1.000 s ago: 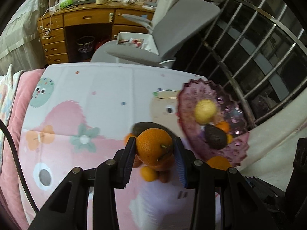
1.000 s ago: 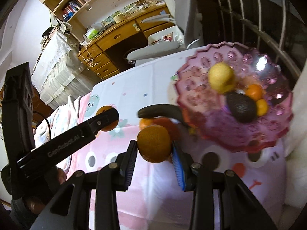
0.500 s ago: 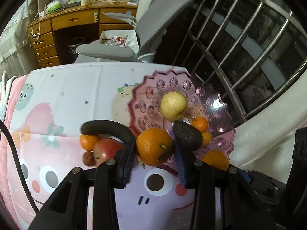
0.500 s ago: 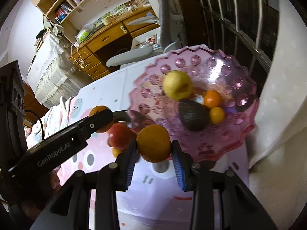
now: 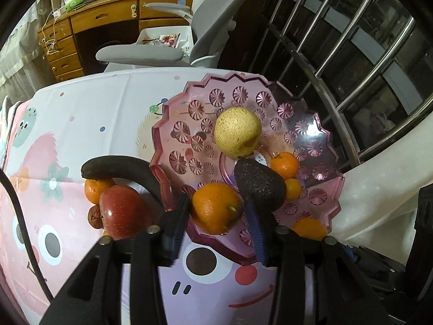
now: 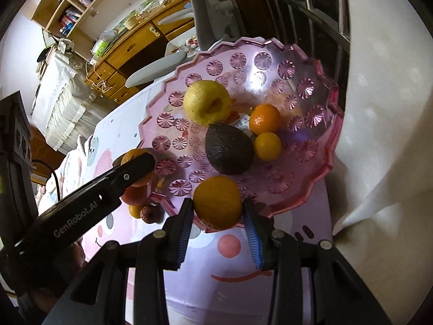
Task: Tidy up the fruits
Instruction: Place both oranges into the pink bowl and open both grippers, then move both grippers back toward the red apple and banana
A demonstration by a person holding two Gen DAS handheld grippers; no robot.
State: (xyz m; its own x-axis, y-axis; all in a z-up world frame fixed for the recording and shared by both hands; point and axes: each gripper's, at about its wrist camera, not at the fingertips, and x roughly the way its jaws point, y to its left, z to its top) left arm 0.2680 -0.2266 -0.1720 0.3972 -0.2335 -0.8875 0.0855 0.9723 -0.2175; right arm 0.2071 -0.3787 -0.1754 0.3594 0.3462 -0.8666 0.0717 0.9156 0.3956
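Orange fruit sits between both tongs over the bowl (image 5: 173,146) rim: left tongs (image 5: 216,218) opening, right tongs (image 6: 217,216) pinching theirs; advise lowering beside the avocado (image 6: 228,149) before release.

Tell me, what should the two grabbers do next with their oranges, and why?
Probably let go and pull back. The left gripper is opening, its orange between the jaws over the pink bowl. The right gripper grips another orange above the bowl's near rim, so it likely releases next.
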